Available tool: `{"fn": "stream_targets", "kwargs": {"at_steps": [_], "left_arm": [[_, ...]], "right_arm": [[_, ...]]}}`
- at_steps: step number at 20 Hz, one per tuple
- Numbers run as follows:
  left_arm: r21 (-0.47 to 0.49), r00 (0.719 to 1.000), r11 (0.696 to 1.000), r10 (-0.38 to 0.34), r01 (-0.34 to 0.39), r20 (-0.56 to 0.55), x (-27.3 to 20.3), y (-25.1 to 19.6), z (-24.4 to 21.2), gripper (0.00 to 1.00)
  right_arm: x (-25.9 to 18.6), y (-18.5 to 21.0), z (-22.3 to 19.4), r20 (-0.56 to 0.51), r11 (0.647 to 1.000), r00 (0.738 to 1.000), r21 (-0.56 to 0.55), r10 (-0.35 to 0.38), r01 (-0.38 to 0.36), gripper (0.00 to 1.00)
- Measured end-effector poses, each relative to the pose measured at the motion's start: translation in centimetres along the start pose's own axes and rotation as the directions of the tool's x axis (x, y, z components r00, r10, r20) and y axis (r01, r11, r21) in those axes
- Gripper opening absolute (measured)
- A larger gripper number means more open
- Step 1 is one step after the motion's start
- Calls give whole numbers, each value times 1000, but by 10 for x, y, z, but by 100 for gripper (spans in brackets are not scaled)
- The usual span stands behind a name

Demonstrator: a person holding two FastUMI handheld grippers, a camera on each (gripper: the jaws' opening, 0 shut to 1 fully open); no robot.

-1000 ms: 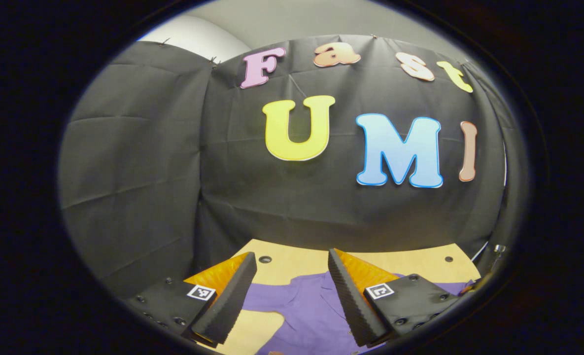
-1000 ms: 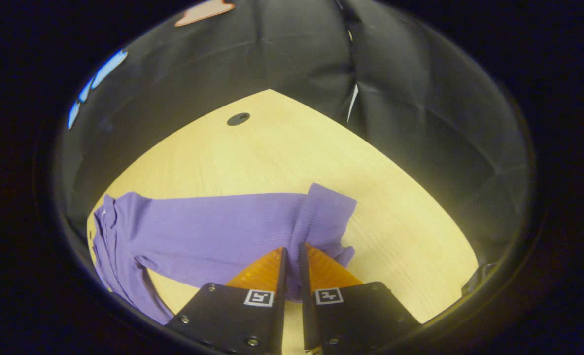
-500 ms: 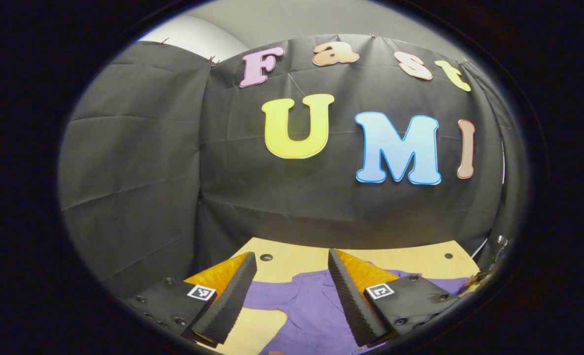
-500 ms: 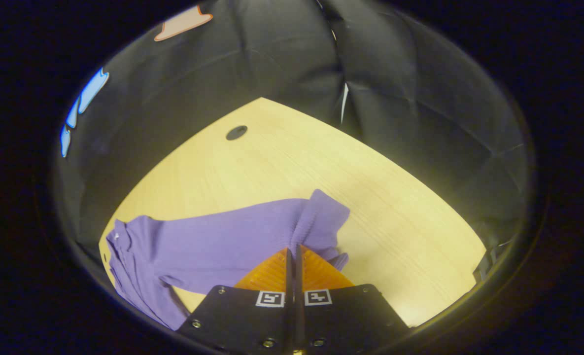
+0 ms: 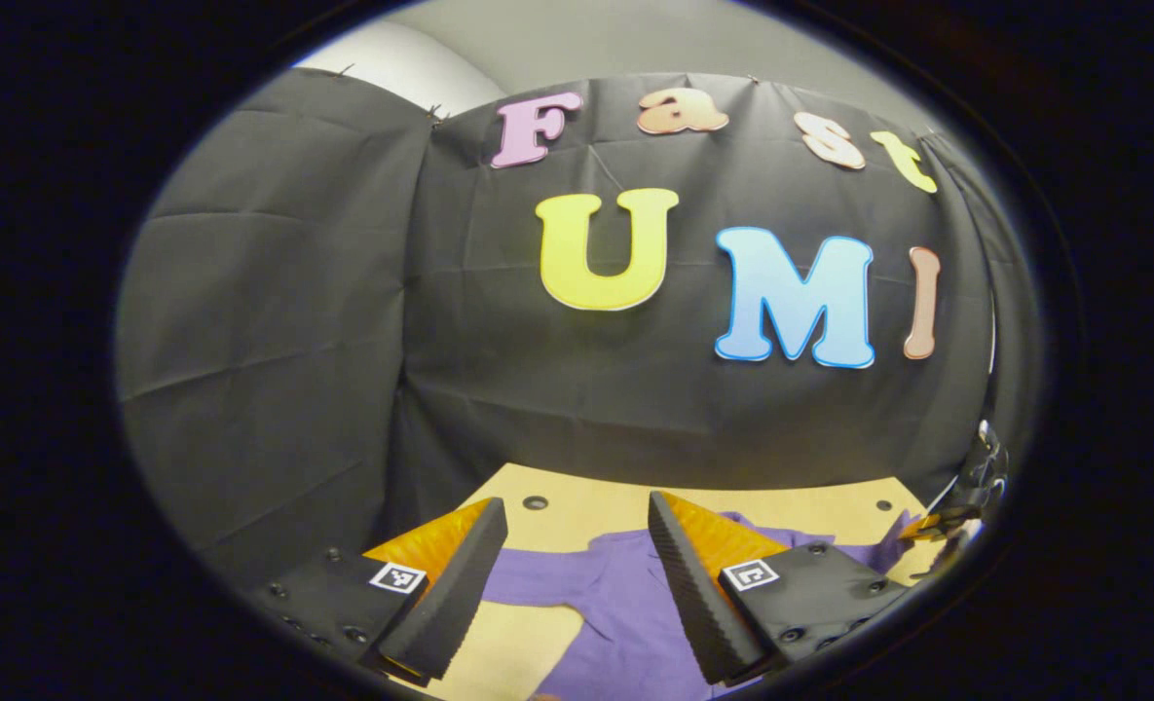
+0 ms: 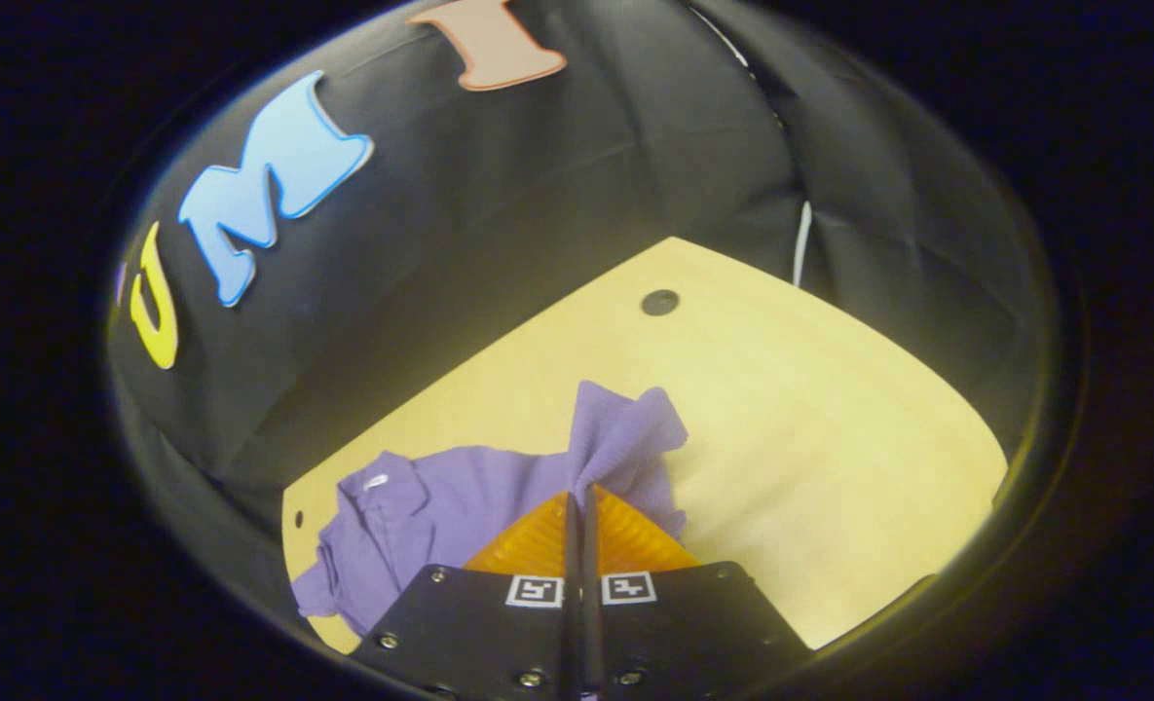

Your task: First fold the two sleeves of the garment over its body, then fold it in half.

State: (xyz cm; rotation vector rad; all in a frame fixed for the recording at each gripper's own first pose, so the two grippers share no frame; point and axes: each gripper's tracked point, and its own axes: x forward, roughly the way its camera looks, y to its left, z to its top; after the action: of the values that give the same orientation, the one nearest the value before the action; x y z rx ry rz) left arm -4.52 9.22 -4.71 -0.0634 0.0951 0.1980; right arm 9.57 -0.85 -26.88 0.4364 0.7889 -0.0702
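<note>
Change noted: over the last second the right claw (image 6: 579, 497) has gone from a narrow gap to fully closed, with the cuff end of the sleeve (image 6: 625, 438) pinched between both fingers. The sleeve, which lay stretched flat across the tabletop (image 6: 830, 438), now rises in a bunched peak at the fingertips, and the right gripper view has swung toward the collar (image 6: 374, 484). Judgement: the first sleeve fold is under way, the cuff being lifted and carried toward the body of the garment (image 6: 440, 516); it has not yet been laid down.

The left claw (image 5: 577, 565) holds wide apart above the garment (image 5: 615, 594), gripping nothing, and has barely shifted. In the left gripper view the right sleeve tip (image 5: 893, 550) has lifted off the tabletop at the far right edge, beside what appears to be the other gripper, too small to confirm.

Limits of observation: the lower body and hem of the garment are cut off in both views. The left sleeve is partly covered by the left claw's fingers. How much cloth sits between the right fingers cannot be told, since the claw body hides the grip.
</note>
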Motion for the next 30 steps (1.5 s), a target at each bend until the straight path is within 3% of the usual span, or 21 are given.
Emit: {"fn": "stream_targets", "kwargs": {"at_steps": [4,8,11,14,16,18,24,30], "left_arm": [[2,999,999,37,-37,-9,-4,44,-7,93],[10,998,998,63,-63,-14,-7,87,-9,93],[16,997,997,77,-77,-18,-4,117,-10,96],[29,996,996,81,-80,-22,-3,142,-10,93],[39,997,996,79,-78,-25,0,154,-10,96],[50,997,996,79,-78,-22,0,164,-10,93],[50,996,995,83,-82,-29,-4,183,-14,93],[56,996,996,76,-74,-38,-4,188,-19,93]], "right_arm": [[-8,85,-31,-17,992,994,-67,104,-105,1],[-12,160,-71,-52,977,977,-50,207,-209,0],[-12,195,-100,-69,965,963,-31,259,-262,0],[-14,236,-131,-73,950,948,-12,310,-312,0],[-16,264,-152,-86,932,928,19,362,-362,0],[-21,292,-180,-128,905,896,70,425,-420,0],[-15,307,-234,-197,895,873,92,446,-437,0],[-12,305,-261,-222,903,876,78,428,-422,1]]}}
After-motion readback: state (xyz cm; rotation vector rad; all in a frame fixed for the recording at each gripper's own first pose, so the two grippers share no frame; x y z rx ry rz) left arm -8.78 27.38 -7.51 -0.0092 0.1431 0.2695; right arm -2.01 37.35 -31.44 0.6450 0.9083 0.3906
